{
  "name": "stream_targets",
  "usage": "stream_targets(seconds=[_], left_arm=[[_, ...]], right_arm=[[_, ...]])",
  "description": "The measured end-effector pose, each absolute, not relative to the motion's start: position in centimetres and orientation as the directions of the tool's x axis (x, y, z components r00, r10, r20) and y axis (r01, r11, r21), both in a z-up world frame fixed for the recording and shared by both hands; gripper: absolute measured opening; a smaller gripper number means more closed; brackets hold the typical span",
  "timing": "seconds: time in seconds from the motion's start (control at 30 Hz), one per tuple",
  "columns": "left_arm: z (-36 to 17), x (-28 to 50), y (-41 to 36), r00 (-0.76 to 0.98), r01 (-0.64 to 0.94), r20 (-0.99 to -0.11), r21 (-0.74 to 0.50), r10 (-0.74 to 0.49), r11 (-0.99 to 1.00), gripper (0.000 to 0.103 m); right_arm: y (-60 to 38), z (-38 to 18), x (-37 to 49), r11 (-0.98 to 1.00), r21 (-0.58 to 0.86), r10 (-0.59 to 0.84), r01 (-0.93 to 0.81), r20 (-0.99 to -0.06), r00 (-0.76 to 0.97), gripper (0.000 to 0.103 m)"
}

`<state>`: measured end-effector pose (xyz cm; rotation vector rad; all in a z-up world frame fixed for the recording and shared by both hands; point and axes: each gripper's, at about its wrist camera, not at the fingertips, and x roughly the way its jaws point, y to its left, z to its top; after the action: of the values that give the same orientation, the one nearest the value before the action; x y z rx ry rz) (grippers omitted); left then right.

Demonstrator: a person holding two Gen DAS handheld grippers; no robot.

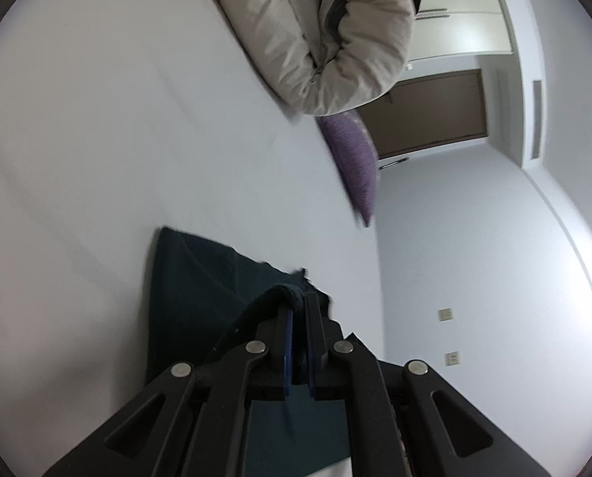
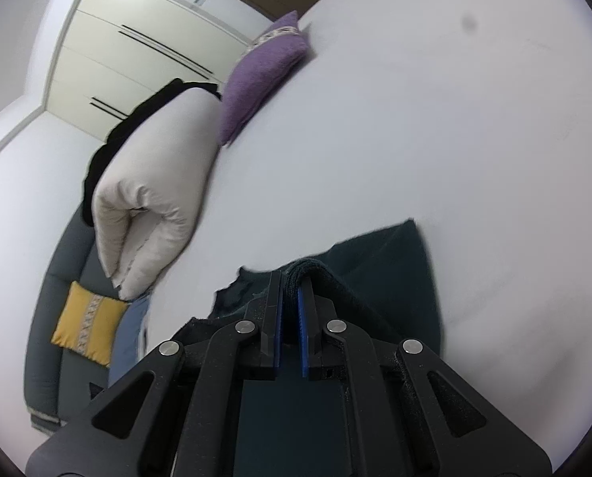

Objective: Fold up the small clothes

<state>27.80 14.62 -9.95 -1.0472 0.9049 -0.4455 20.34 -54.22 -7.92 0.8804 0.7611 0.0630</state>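
gripping a dark teal cloth (image 1: 192,278) with both grippers. we see the left gripper (image 1: 298,310) clamped on a thick rolled edge of it, which bunches over the fingertips; the blue pads (image 1: 289,353) sit almost together with fabric pinched at the tips. same on the right gripper (image 2: 291,284): jaws nearly closed, folded hem of the cloth (image 2: 387,262) wedged between the blue pads (image 2: 303,330) at the tips.

the cloth lies on a white bed (image 1: 117,139), its far part flat on the sheet, its near edge lifted into the two grips. in the left view the flat part spreads left of the gripper, one square corner pointing away from us. in the right view it spreads right of the gripper, corner up and right, with a ragged edge left of the jaws.

further up the bed (image 2: 415,119) we see a folded beige duvet (image 1: 316,39) and a purple pillow (image 1: 353,159) just beside it. the right view shows the same duvet (image 2: 153,183) and pillow (image 2: 256,75), plus a yellow cushion (image 2: 89,328) on a grey sofa (image 2: 43,342) off the bed, and white wardrobes (image 2: 109,63) behind. both views are a bit blurred.
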Motion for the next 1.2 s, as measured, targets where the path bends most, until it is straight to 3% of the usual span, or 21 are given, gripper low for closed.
stream_targets(seconds=[0.27,0.37,0.4,0.43,0.5,0.57,0.6,0.9,1.13,1.2], left_arm=[[-13.4,32.3,13.8,0.563,-0.193,-0.527,-0.833,-0.637,0.518,0.010],[-13.9,33.6,13.7,0.569,-0.217,-0.533,-0.832,-0.626,0.511,0.047],[-13.7,33.6,13.7,0.568,-0.213,-0.536,-0.829,-0.625,0.517,0.052],[-13.3,33.5,13.5,0.566,-0.197,-0.536,-0.826,-0.626,0.528,0.052],[-12.5,32.9,13.5,0.573,-0.172,-0.529,-0.824,-0.626,0.539,0.053],[-11.6,32.0,13.7,0.589,-0.158,-0.523,-0.822,-0.616,0.547,0.058],[-11.0,31.1,13.7,0.597,-0.143,-0.521,-0.818,-0.610,0.557,0.059],[-7.7,23.2,9.8,0.604,0.043,-0.593,-0.643,-0.533,0.764,0.062],[-10.2,20.6,6.3,0.587,0.111,-0.709,-0.408,-0.391,0.906,0.062],[-11.7,20.5,7.0,0.570,0.097,-0.725,-0.409,-0.388,0.907,0.057]], right_arm=[[-55.0,-12.0,26.8,0.677,0.657,0.303,0.331,-0.659,0.689,0.008],[-55.0,-14.1,28.3,0.675,0.631,0.283,0.382,-0.699,0.657,0.008],[-55.0,-14.3,28.3,0.674,0.634,0.278,0.379,-0.693,0.665,0.009],[-54.9,-14.3,28.2,0.678,0.632,0.271,0.374,-0.689,0.672,0.011],[-54.6,-13.8,27.9,0.699,0.620,0.248,0.355,-0.677,0.693,0.032],[-54.6,-13.0,27.2,0.719,0.587,0.195,0.371,-0.684,0.703,0.045],[-54.6,-12.6,26.6,0.726,0.573,0.175,0.379,-0.688,0.704,0.047],[-50.2,-10.3,22.2,0.857,0.424,0.129,0.295,-0.728,0.673,0.047],[-43.5,-11.6,18.0,0.940,0.320,0.183,0.115,-0.761,0.622,0.047],[-43.3,-13.4,16.8,0.937,0.326,0.200,0.125,-0.794,0.574,0.045]])
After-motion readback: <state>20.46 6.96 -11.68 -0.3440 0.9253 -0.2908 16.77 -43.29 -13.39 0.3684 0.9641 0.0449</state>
